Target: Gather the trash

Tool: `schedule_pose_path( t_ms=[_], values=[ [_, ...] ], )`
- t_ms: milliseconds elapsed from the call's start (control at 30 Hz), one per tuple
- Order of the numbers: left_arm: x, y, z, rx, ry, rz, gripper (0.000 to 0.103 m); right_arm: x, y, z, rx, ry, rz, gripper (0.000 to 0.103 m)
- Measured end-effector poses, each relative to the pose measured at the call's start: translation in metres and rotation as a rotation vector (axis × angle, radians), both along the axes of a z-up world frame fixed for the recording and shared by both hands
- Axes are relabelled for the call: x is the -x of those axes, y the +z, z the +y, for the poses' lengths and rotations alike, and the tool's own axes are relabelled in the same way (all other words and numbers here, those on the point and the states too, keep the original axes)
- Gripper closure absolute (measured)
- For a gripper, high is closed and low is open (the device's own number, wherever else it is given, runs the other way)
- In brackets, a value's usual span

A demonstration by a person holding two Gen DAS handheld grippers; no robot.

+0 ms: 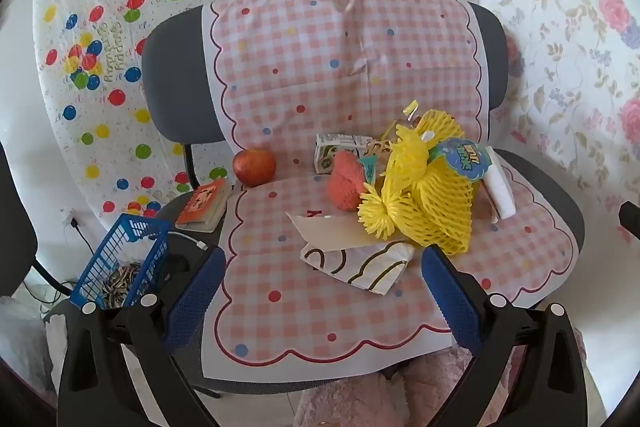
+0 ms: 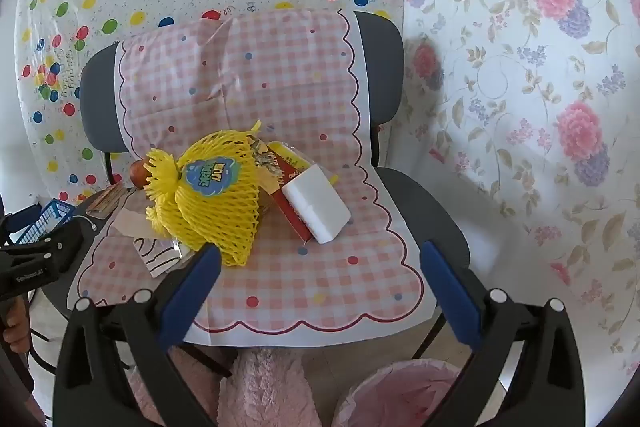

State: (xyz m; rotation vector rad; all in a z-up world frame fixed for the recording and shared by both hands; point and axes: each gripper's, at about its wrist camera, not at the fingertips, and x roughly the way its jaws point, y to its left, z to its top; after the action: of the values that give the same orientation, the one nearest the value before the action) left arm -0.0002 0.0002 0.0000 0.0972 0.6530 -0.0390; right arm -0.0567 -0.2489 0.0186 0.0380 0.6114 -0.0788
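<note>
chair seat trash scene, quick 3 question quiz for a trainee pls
1. True or false: the apple lies inside the blue basket.
2. What rests on the red box? A) white foam block B) small book C) apple
3. Fill in: both grippers are ____ and hold nothing.

Key: 1 false, it sits on the chair's checked cover; 2 A, the white foam block; 3 open, the left gripper and the right gripper.

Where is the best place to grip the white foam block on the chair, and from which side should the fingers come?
Grip the white foam block across its short width, coming from above with the open right gripper. It lies flat, tilted against the red box; its long sides look free, so the fingers should probably fit there.
</note>
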Motion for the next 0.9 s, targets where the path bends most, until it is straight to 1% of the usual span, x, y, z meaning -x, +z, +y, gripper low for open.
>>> schedule_pose_path(
  t_ms=[100,133,333,367,400,433,467,633,667,867,900],
  values=[
    [0.002,0.000,0.000,0.008,-0.001,0.001,0.006,-0.002,-0.002,0.000,-0.009,0.000,0.012,0.006],
    [-0.001,0.000,0.002,0.018,0.002,0.019,0.006,-0.002,-0.003,0.001,-0.007,-0.001,0.012,0.006],
    [0.000,-0.006,0.007,0.016,0.005,0.022,0.006,-0.003,-0.004,0.001,-0.003,-0.002,0.004,0.006],
    [0.000,-0.006,0.008,0.016,0.005,0.020,0.006,-0.002,0.000,-0.001,-0.002,-0.003,0.002,0.006],
    [0.001,-0.006,0.009,0.016,0.005,0.018,0.006,-0.005,-0.008,0.002,-0.004,0.002,0.019,0.006],
    [0.001,-0.007,0.010,0.017,0.006,0.017,0.006,-0.005,-0.007,0.001,-0.003,0.003,0.019,0.006],
    [-0.002,-0.012,0.007,0.015,0.005,0.024,0.006,-0.005,-0.007,0.001,-0.003,0.003,0.018,0.006],
    [-0.002,-0.020,0.010,0.016,0.006,0.022,0.006,-0.004,-0.005,0.001,-0.005,0.002,0.015,0.006],
    [-0.003,-0.013,0.008,0.017,0.005,0.025,0.006,-0.004,-0.004,0.001,-0.006,0.004,0.014,0.006],
    [-0.004,-0.021,0.013,0.019,0.005,0.025,0.006,-0.006,-0.004,0.002,-0.006,0.003,0.022,0.006],
    [-0.003,-0.018,0.011,0.017,0.004,0.024,0.006,-0.007,-0.005,0.002,-0.006,0.004,0.023,0.006]
  ],
)
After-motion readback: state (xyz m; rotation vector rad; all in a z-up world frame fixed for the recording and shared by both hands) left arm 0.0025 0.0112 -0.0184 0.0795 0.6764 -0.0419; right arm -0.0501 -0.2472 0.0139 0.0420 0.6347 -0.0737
